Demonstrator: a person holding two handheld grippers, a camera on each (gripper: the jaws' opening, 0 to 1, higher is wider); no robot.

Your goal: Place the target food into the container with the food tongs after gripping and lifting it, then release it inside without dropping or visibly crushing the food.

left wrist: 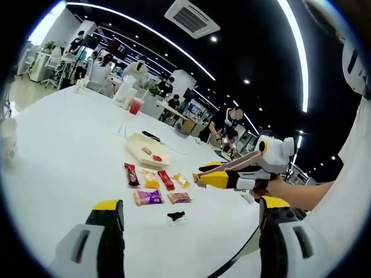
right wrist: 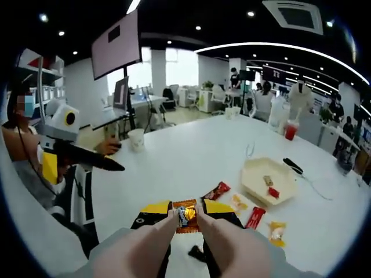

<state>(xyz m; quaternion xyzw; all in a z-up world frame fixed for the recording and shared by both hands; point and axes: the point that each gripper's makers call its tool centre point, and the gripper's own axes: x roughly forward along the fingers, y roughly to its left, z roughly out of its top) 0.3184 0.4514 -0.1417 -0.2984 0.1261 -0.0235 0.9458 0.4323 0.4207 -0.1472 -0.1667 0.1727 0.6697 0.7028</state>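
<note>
Item: my right gripper (right wrist: 186, 215) clenched on an orange snack packet (right wrist: 186, 216); beige container (right wrist: 268, 180) lay up-right in frame. Left gripper (left wrist: 185, 217) released.

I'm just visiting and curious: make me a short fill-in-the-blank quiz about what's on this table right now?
1. The right tongs are shut on a small snack packet in an ____ wrapper.
2. The shallow cream-coloured container already holds ____ small food items.
3. The left tongs are ____, holding nothing.
4. A tall cup with ____ drink stands further back on the white table.

Missing words: orange; two; open; red
</note>
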